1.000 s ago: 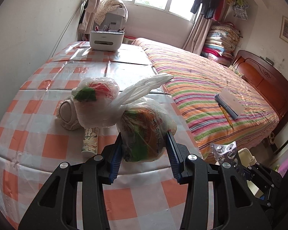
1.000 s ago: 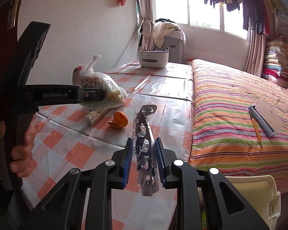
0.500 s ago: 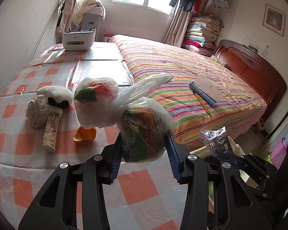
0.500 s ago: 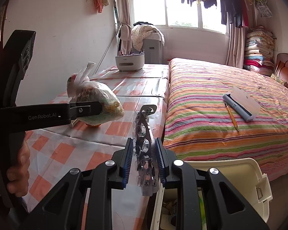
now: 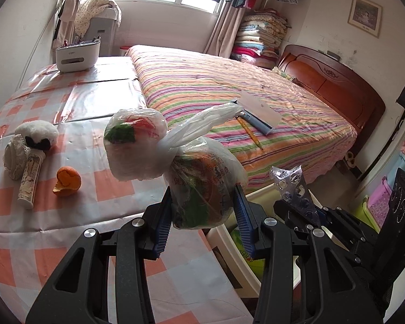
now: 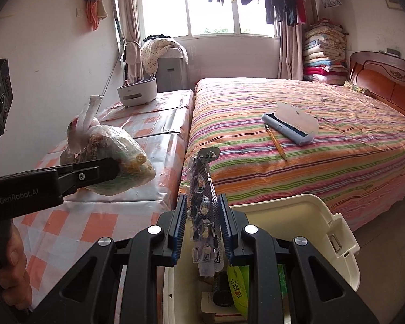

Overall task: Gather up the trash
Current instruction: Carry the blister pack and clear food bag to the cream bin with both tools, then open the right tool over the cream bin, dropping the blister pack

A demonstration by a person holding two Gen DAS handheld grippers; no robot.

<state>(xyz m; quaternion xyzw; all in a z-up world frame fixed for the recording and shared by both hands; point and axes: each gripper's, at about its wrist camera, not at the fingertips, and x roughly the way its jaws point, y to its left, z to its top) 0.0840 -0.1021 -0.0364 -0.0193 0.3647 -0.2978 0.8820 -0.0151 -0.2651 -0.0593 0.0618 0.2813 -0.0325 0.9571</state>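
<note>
My left gripper (image 5: 203,216) is shut on a knotted clear plastic bag of rubbish (image 5: 202,183), held in the air over the table's edge; the same bag (image 6: 113,162) shows at the left of the right wrist view. My right gripper (image 6: 202,221) is shut on a silvery empty pill blister strip (image 6: 202,197), also seen as the blister strip (image 5: 291,186) at the right of the left wrist view. It hangs above a cream open bin (image 6: 305,216) on the floor, which holds several wrappers. An orange peel (image 5: 67,181) lies on the checked tablecloth.
A checked table (image 5: 94,124) carries a white tube (image 5: 29,181), a plush toy (image 5: 36,133) and a white organiser box (image 5: 77,56). The striped bed (image 6: 310,145) beside it bears a lint roller (image 6: 286,129) and a pencil (image 6: 275,141). A hand (image 6: 10,264) grips the left handle.
Both grippers have swung right, off the table toward the bed side. The bin has come into view under the right gripper; the peel and tube now sit further left.
</note>
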